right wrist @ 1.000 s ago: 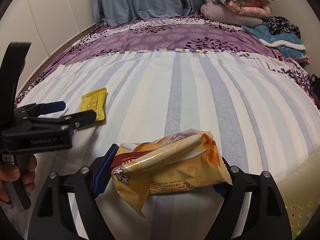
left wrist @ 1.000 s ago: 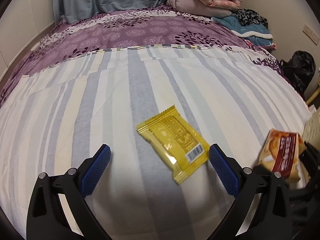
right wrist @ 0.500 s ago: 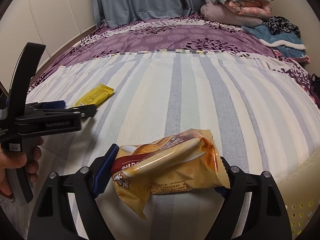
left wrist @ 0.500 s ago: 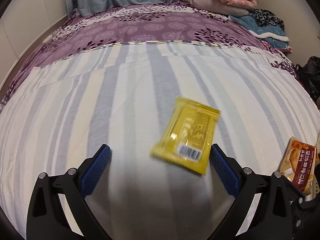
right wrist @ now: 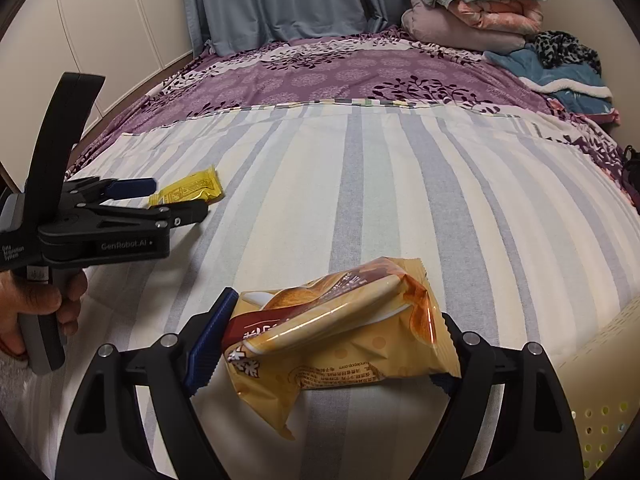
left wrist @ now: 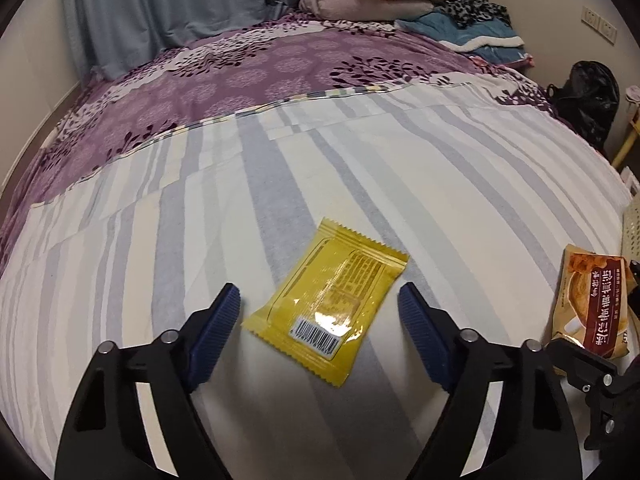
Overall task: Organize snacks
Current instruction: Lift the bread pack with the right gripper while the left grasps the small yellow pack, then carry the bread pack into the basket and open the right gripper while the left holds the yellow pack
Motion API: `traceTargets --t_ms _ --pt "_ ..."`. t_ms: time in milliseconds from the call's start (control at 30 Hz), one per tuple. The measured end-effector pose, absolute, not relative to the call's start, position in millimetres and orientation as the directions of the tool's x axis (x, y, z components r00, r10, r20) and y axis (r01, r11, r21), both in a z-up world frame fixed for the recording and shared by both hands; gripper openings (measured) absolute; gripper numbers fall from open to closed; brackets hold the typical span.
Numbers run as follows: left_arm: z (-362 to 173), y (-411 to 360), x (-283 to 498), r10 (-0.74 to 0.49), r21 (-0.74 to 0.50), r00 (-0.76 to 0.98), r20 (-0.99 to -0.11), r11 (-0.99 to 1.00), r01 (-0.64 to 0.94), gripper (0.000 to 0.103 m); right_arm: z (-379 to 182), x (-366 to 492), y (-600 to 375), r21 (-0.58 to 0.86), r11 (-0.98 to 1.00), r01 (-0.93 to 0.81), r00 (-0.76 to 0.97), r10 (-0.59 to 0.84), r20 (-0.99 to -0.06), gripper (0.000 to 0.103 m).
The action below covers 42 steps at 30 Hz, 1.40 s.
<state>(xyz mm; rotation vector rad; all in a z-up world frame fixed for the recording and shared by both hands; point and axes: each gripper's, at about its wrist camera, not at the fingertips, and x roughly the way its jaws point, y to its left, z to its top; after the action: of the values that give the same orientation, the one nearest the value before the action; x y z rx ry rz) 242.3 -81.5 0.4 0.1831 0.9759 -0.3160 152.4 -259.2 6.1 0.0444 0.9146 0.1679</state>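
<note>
Two snack packets show: one yellow packet (left wrist: 328,312) lying flat on the striped sheet (left wrist: 440,184), and one orange-brown packet (right wrist: 340,340). There are two grippers, the left gripper (left wrist: 320,312) and the right gripper (right wrist: 336,344), plus one perforated basket (right wrist: 600,380) at the bed's right edge and one pile of folded bedding (right wrist: 472,12) in the far corner.

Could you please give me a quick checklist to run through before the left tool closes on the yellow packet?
1. Left tool open: ok.
2. Yellow packet lies between its fingers: ok.
3. Packet flat on the striped sheet, nothing on top: ok.
4. Fingers low enough to pinch it: cannot tell.
5. Right tool shut on the orange snack bag: ok.
6. Perforated basket within reach for dropping: cannot tell.
</note>
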Motion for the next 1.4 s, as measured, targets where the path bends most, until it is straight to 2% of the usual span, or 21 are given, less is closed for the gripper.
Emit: traceTargets --t_ms 100,200,467,767,1400 --pt "2.2 -83.5 243.6 -0.217 -0.005 0.511 -0.831 0.923 0.384 0.053 6.1 152.3 -259.5 0.111 0.986 -0.126 0.598 0.165 -0.784 0.082" --pt "3.5 -85.7 238.8 -0.211 0.010 0.518 -0.829 0.921 0.390 0.048 6.2 152.2 -259.9 0.110 0.986 -0.124 0.599 0.163 -0.784 0.082" --pt "15.1 -76.5 213.3 -0.215 -0.005 0.544 -0.811 0.933 0.360 0.047 17.8 143.5 -263.9 0.129 0.987 -0.091 0.638 0.157 -0.754 0.080" --pt "44.0 -70.2 173.7 -0.188 0.037 0.597 -0.780 0.938 0.344 0.047 35.6 113.3 -253.4 0.136 0.983 -0.121 0.661 0.182 -0.728 0.080" --pt "84.4 -69.2 78.1 -0.186 0.058 0.645 -0.741 0.940 0.337 0.047 112.3 14.0 -279.9 0.172 0.980 -0.103 0.791 0.186 -0.583 0.080"
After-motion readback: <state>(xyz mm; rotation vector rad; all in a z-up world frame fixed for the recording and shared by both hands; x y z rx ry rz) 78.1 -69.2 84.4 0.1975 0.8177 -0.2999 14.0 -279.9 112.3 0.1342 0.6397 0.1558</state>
